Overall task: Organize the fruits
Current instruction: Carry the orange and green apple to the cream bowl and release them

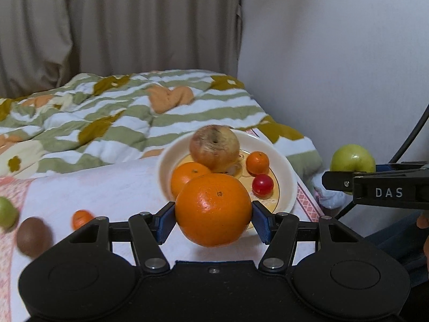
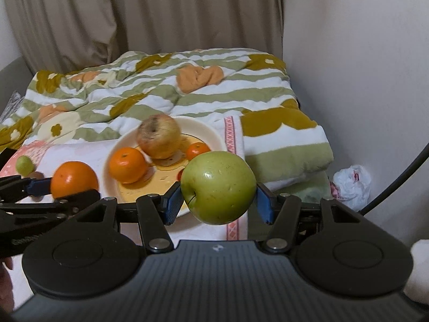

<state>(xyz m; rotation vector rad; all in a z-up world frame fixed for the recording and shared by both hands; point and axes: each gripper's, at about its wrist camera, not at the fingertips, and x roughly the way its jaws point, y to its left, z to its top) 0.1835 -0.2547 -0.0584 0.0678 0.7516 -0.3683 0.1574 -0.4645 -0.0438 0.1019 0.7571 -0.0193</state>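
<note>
My left gripper (image 1: 213, 221) is shut on a large orange (image 1: 213, 209) and holds it above the near rim of a cream plate (image 1: 288, 179). The plate holds a reddish-yellow apple (image 1: 214, 146), an orange (image 1: 187, 177), a small mandarin (image 1: 257, 163) and a red cherry tomato (image 1: 262, 185). My right gripper (image 2: 218, 202) is shut on a green apple (image 2: 218, 186), held to the right of the plate (image 2: 214, 131). The left gripper with its orange (image 2: 73, 178) shows at the left of the right wrist view.
On the white cloth (image 1: 107, 187) left of the plate lie a small mandarin (image 1: 81, 218), a brown kiwi (image 1: 33, 236) and a small green fruit (image 1: 6, 213). A striped floral quilt (image 1: 120, 115) lies behind. A wall (image 1: 335, 67) and a crumpled plastic bag (image 2: 351, 182) are on the right.
</note>
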